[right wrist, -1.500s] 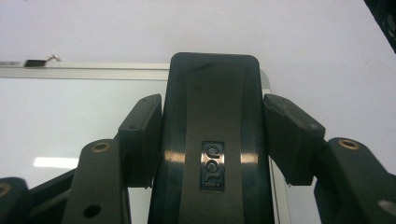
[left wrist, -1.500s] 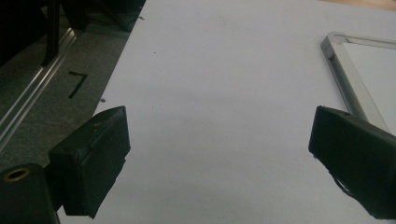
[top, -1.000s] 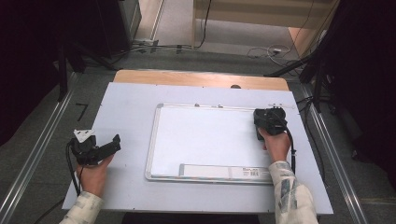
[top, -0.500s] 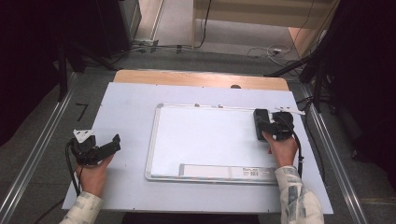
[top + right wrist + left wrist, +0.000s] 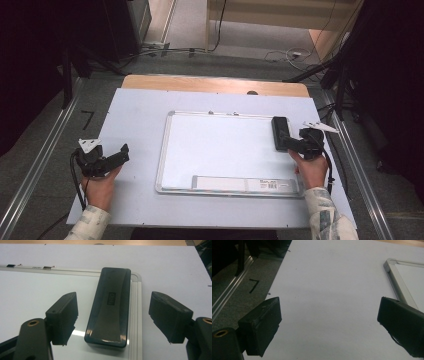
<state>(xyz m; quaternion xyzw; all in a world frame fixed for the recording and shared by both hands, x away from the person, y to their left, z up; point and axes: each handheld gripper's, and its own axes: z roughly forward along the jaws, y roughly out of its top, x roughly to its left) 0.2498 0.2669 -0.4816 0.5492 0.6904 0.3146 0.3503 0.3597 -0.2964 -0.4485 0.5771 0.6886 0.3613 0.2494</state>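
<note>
The right gripper (image 5: 113, 315), its jaws having just spread clear of the eraser (image 5: 111, 306), leaves it lying flat at the whiteboard's (image 5: 220, 150) far right edge for storage, while the left gripper (image 5: 112, 159) idles open, near left.

Right tongs (image 5: 292, 144) no longer over the black eraser (image 5: 280, 133): pulled back toward the right edge of the whiteboard (image 5: 220, 150). Jaws just been opening, now wide apart, pads off the eraser. Eraser let go, lying flat on the whiteboard's right edge, between the open jaws.
</note>
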